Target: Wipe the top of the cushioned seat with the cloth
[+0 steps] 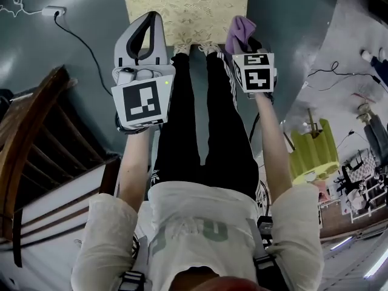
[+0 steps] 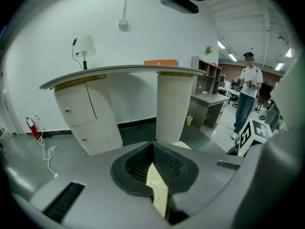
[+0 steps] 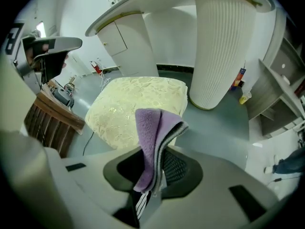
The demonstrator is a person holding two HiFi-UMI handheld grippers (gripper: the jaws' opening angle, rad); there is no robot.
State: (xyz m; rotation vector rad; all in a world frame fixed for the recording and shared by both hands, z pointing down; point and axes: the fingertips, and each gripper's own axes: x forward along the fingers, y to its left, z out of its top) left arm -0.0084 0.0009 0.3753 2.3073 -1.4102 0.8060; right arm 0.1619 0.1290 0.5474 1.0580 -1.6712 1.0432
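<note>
The cushioned seat is a pale gold patterned pad on the floor ahead of my feet, and it fills the middle of the right gripper view. My right gripper hangs over its near right corner, shut on a folded purple cloth that sticks up from between the jaws. My left gripper hovers at the seat's near left edge with its jaws together and nothing in them. In the left gripper view only a sliver of the seat shows under the closed pads.
A white ribbed column under a curved white counter stands just beyond the seat. A dark wooden chair is at my left. A cable with a plug adapter lies on the grey floor. A person stands far off.
</note>
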